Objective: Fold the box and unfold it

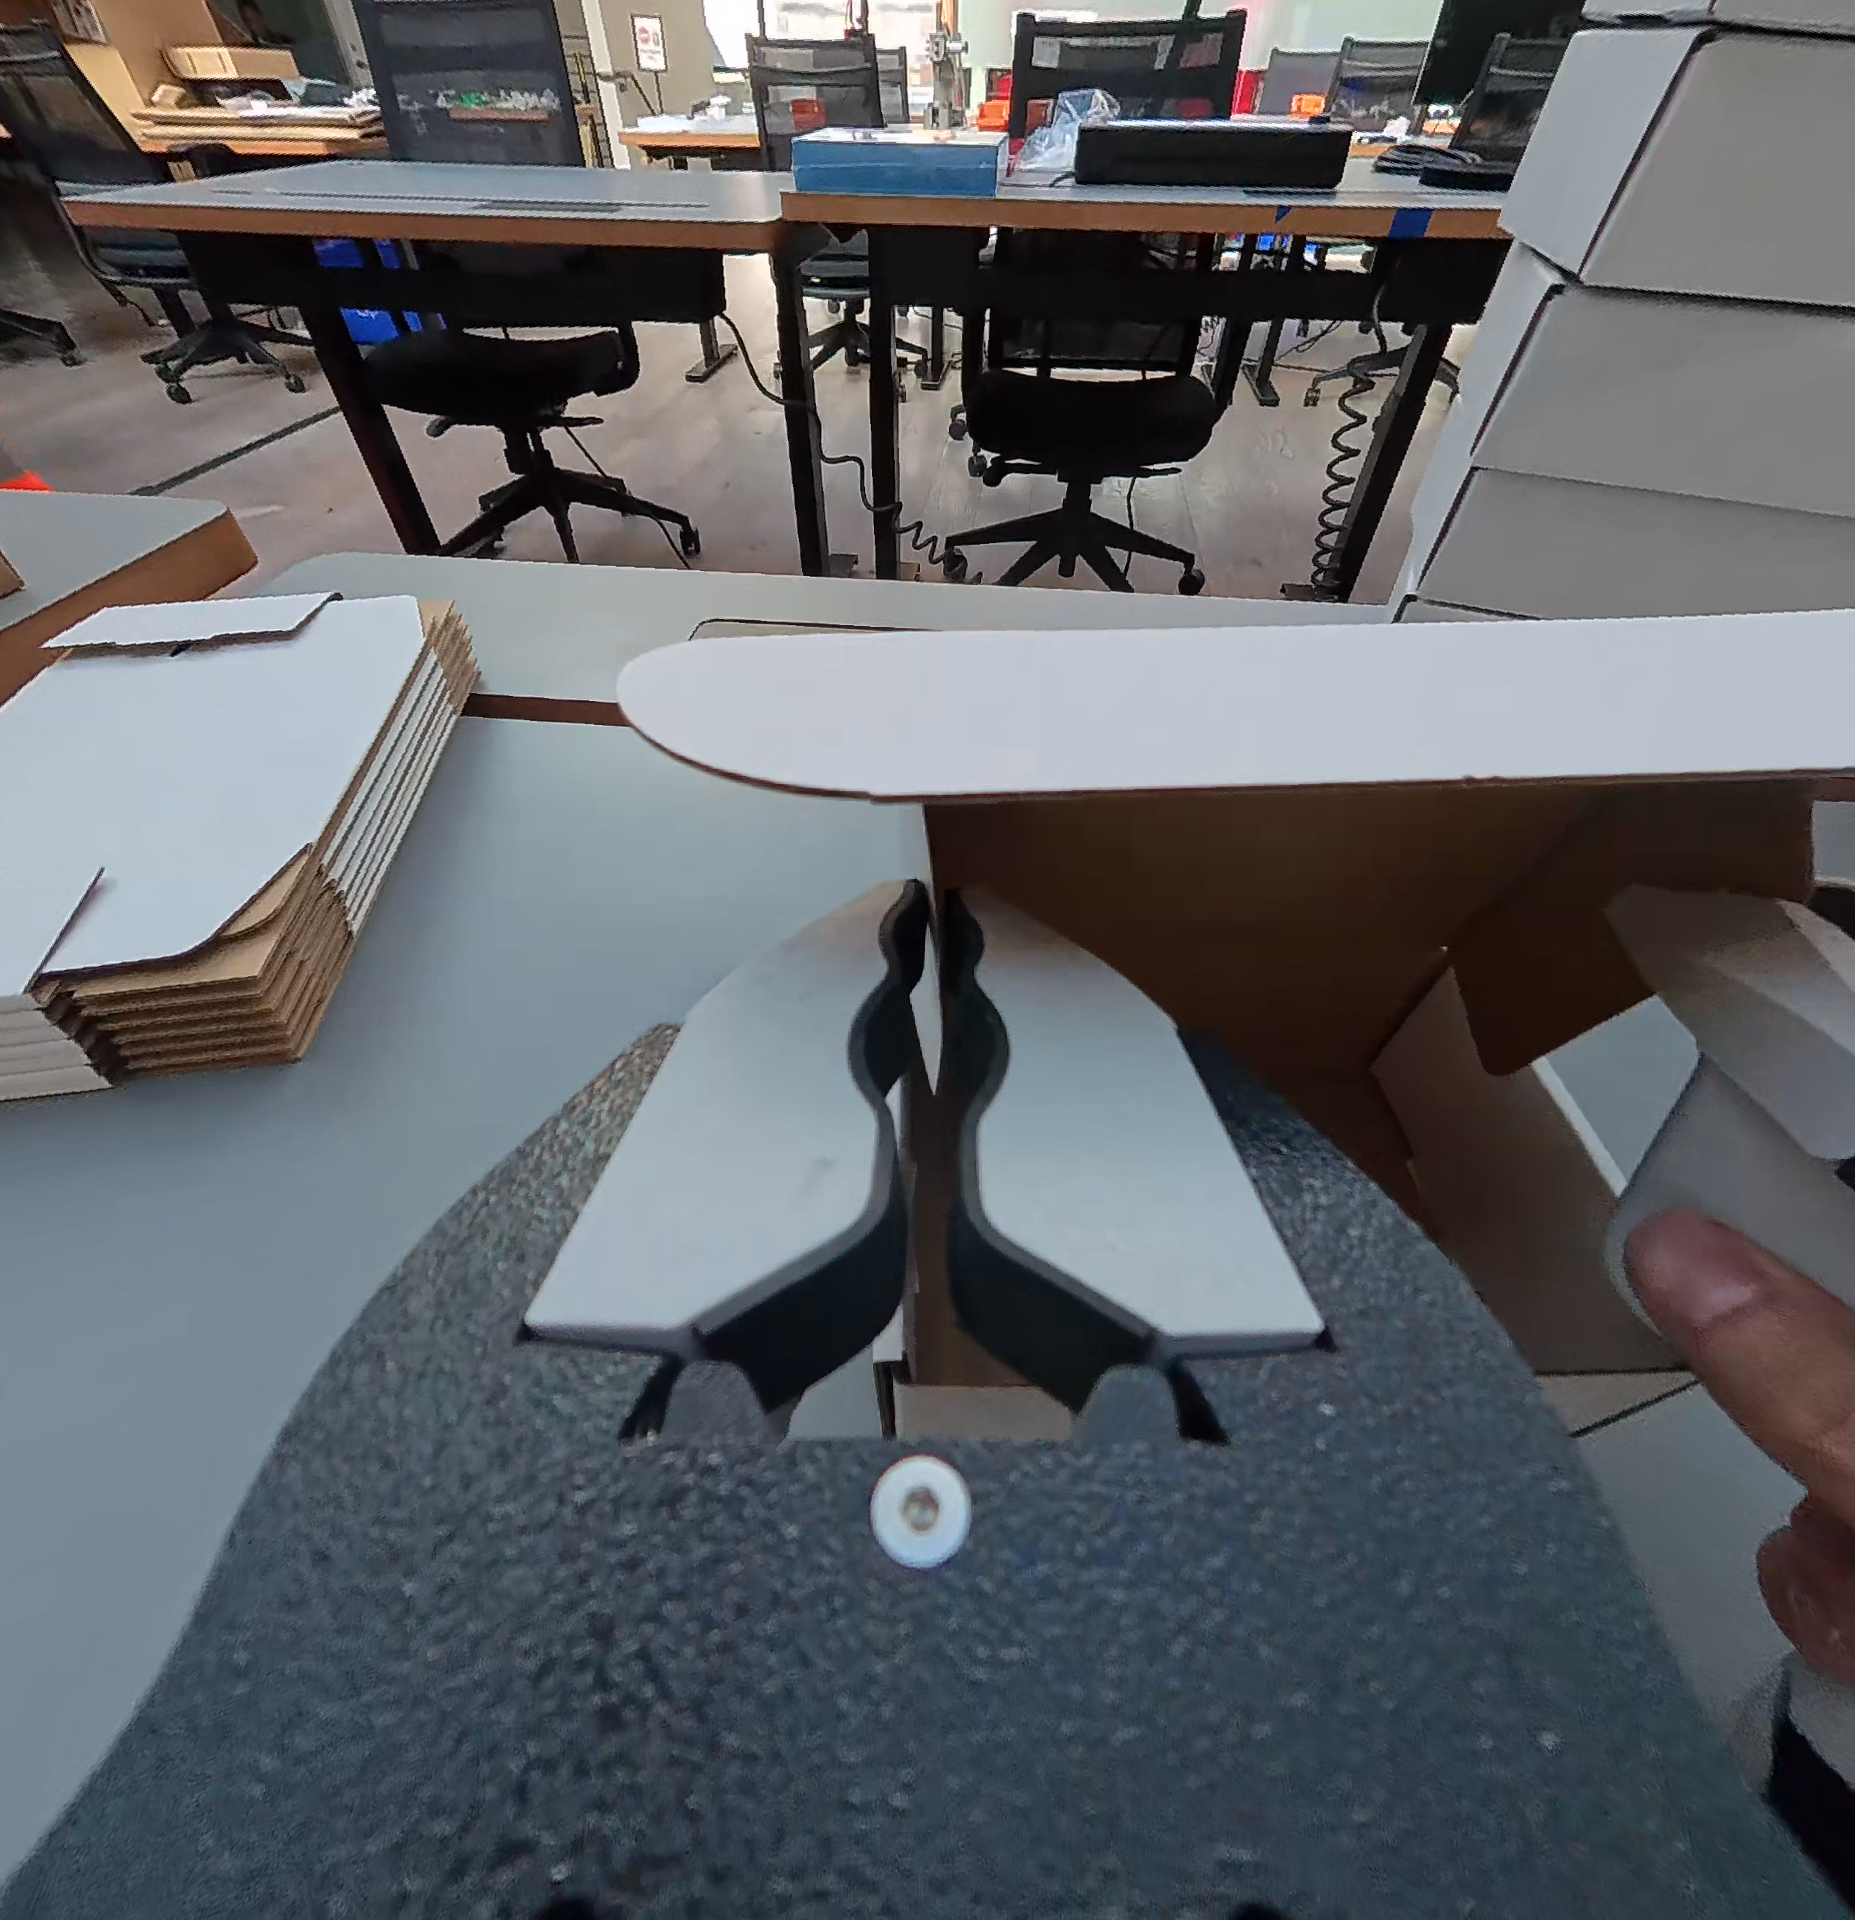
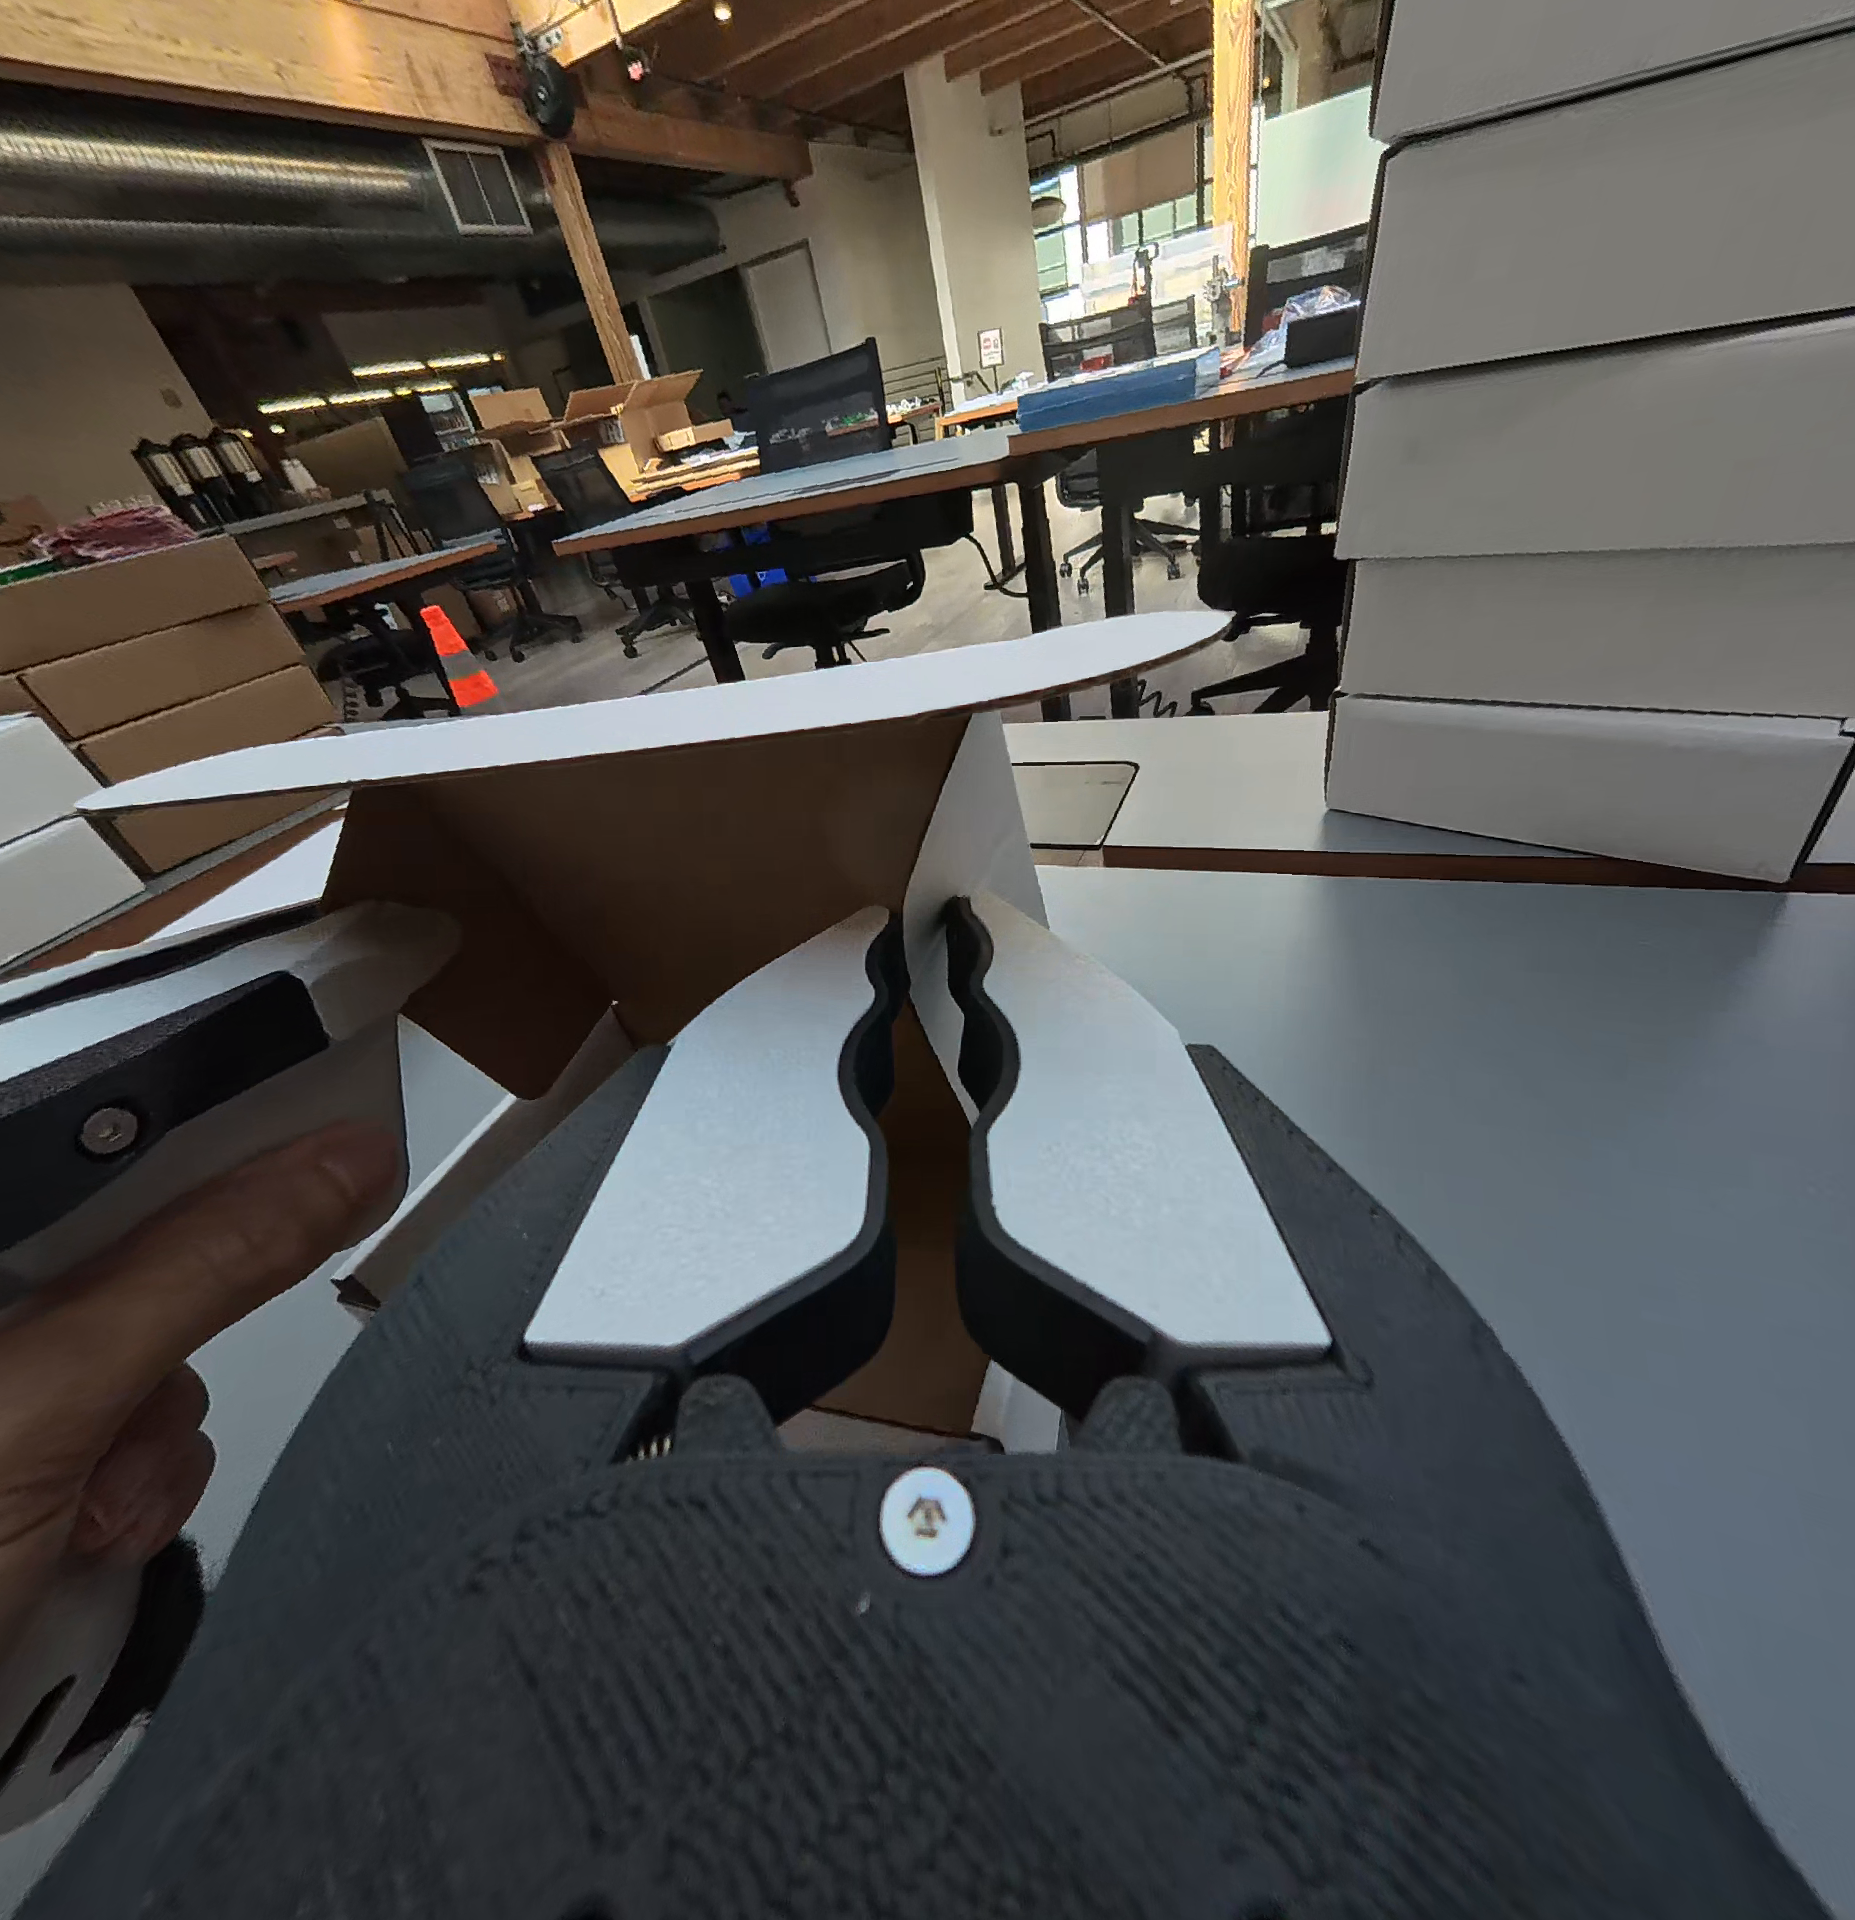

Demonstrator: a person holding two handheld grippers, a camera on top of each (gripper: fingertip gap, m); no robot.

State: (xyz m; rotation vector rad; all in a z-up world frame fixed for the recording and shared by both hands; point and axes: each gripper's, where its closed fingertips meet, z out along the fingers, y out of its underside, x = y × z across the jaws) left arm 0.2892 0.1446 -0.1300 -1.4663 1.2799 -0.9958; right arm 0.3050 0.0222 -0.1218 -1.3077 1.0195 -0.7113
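The half-folded box stands on the grey counter, between both claws. The left claw pinches its left wall; the right claw pinches its right wall.

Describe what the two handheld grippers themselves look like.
Both match: the left gripper and right gripper each have a rough black printed body, one silver screw at the centre, and two fingers with flat pale-grey tops and wavy black inner pads. No cables or sleeves show.
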